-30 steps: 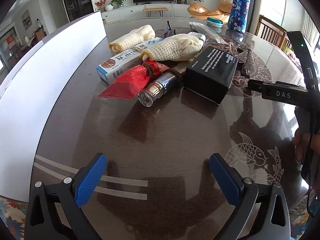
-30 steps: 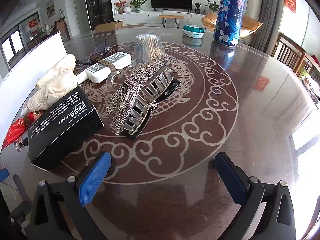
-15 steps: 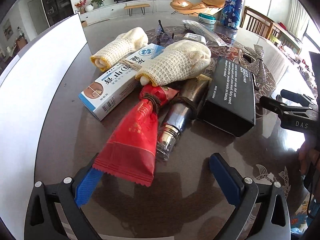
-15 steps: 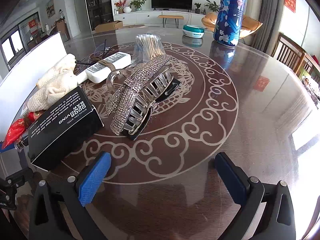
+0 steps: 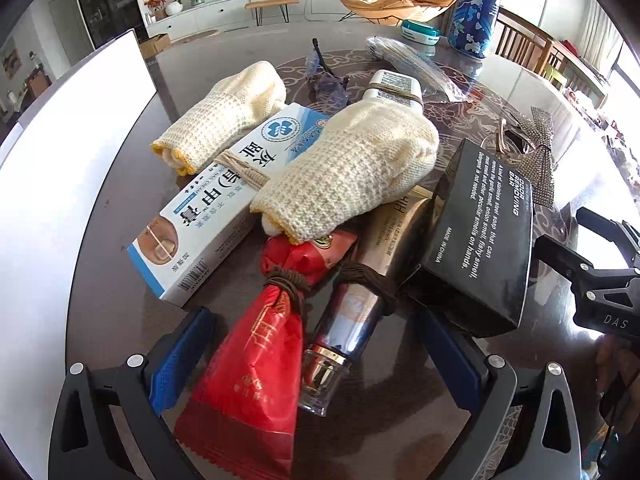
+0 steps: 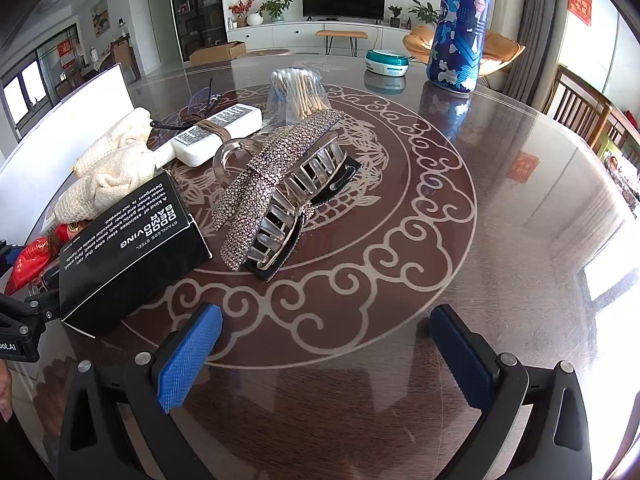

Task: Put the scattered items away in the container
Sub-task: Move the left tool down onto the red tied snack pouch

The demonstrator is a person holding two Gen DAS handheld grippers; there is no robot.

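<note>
- Clutter covers one side of a dark round table (image 6: 500,208) inlaid with pale scrollwork, seen from two hand-held grippers.
- The left gripper (image 5: 316,354) has its blue-padded jaws spread wide, straddling the near ends of a red sachet (image 5: 252,380) and a metallic tube (image 5: 348,320); neither pad visibly presses on them.
- Both the sachet and the tube are bound with dark cord; the tube's clear cap points toward the camera.
- A cream knitted mitt (image 5: 352,172) lies across the far ends of those two items; a second cream knitted mitt (image 5: 224,116) rests further back.
- Between the mitts sits a white-and-blue cream box (image 5: 224,208) wrapped with a rubber band.
- A black carton (image 5: 480,240) printed "ODOR REMOVING BAR" lies just right of the tube, touching it.
- The right gripper (image 6: 326,354) hangs over bare tabletop, jaws wide apart and empty.
- Ahead of it lie a rhinestone hair claw (image 6: 280,188), a white bottle (image 6: 218,132) tied with cord and a bag of cotton swabs (image 6: 298,88).
- A white-walled container (image 5: 60,184) stands along the table's left edge, well apart from the right gripper.
- A tall blue canister (image 6: 460,28) and a small teal tin (image 6: 388,62) stand at the far side.
</note>
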